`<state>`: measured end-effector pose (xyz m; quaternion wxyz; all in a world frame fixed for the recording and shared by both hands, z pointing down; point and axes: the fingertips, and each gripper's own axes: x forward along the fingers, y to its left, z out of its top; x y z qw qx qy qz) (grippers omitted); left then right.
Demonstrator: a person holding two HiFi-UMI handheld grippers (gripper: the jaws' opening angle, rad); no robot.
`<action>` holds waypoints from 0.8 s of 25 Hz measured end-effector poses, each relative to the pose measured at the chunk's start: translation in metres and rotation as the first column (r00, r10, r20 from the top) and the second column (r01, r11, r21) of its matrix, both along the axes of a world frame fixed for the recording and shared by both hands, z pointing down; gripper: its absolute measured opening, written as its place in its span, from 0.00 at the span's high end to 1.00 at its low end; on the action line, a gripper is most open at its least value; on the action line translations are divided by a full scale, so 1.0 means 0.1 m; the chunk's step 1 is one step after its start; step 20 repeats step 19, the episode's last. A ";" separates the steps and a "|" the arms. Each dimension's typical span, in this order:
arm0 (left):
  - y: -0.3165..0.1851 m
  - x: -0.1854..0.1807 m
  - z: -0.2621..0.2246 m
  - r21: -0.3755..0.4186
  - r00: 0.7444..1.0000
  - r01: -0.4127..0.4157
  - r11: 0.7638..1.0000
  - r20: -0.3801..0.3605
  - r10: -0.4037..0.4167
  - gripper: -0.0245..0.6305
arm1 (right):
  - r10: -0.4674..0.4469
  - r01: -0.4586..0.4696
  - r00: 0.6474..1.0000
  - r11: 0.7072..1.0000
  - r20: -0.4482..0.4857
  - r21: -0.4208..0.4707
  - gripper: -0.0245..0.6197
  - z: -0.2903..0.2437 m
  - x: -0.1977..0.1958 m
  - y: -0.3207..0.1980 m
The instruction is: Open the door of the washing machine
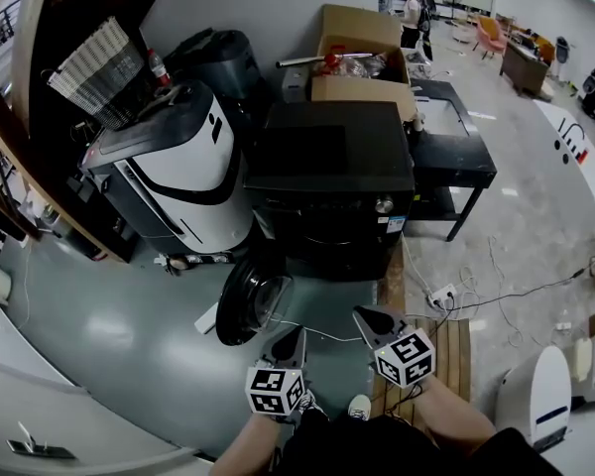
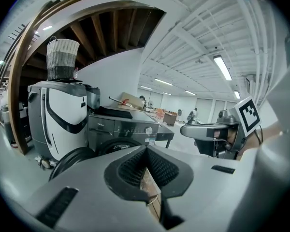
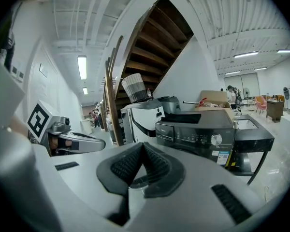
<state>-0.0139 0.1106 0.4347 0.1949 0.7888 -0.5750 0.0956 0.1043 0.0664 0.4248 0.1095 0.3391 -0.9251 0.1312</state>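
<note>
The black front-loading washing machine (image 1: 327, 181) stands in the middle of the head view. Its round door (image 1: 248, 305) hangs swung out to the left over the green floor, with the drum opening behind it in shadow. My left gripper (image 1: 296, 333) hovers just right of the door's edge, jaws shut and empty. My right gripper (image 1: 369, 315) sits beside it, also shut on nothing. The left gripper view shows the washing machine (image 2: 125, 127), the door (image 2: 72, 161) and the right gripper (image 2: 203, 129). The right gripper view shows the washing machine (image 3: 198, 129) ahead and the left gripper (image 3: 77, 141).
A white-and-black appliance (image 1: 188, 167) stands left of the washer under a wooden staircase. A cardboard box (image 1: 362, 62) sits behind it, a black table (image 1: 456, 152) to its right. A power strip with cables (image 1: 441, 296) and a wooden pallet (image 1: 451, 350) lie near my feet.
</note>
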 end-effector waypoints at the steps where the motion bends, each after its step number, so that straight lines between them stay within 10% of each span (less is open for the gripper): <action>1: 0.00 0.00 0.00 0.001 1.000 0.001 1.000 -0.001 -0.001 0.93 | -0.002 0.002 1.000 1.000 -0.001 0.000 0.94 0.00 0.00 0.01; 20: 0.02 0.03 0.00 -0.001 1.000 0.024 1.000 -0.002 -0.024 0.93 | -0.013 0.013 1.000 1.000 0.007 -0.009 0.94 0.02 0.03 0.01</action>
